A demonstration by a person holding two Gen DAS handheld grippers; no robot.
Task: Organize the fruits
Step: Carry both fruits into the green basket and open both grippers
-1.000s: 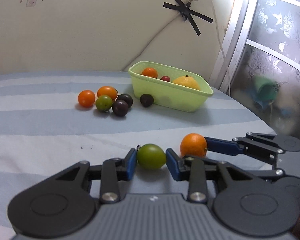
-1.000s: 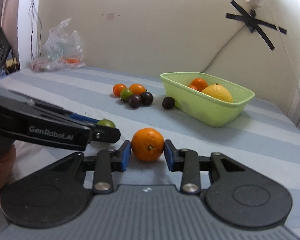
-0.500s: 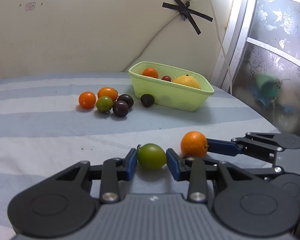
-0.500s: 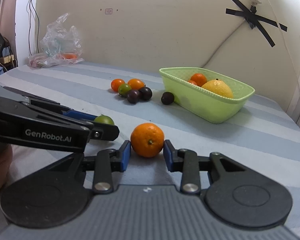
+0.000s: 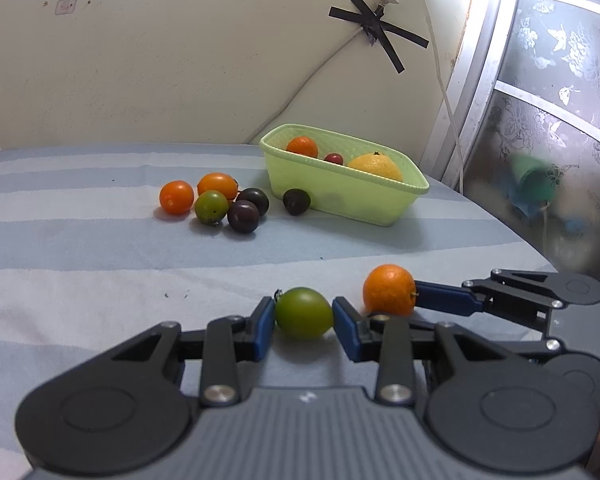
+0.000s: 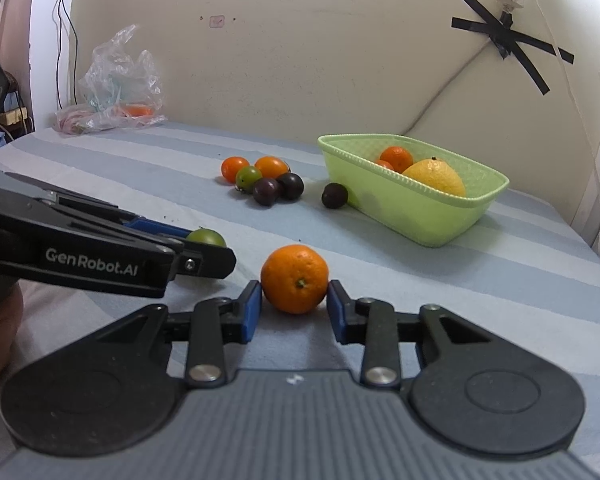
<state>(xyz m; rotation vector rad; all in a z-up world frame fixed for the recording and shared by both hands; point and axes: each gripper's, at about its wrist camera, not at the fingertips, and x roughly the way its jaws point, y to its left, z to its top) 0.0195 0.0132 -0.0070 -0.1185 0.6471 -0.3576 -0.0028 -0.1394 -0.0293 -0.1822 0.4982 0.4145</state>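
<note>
Two claws: left claw (image 5: 304,322) pinches green fruit (image 5: 304,313); right claw (image 6: 294,306) pinches mandarin (image 6: 295,279).

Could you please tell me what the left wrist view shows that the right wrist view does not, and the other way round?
Only the left wrist view shows the silver patterned door panel and the small dark red fruit in the basket. Only the right wrist view shows the crumpled clear plastic bag by the wall. Both show the light green plastic basket, the left gripper shut on the round green fruit, and the right gripper shut on the small orange mandarin.
</note>
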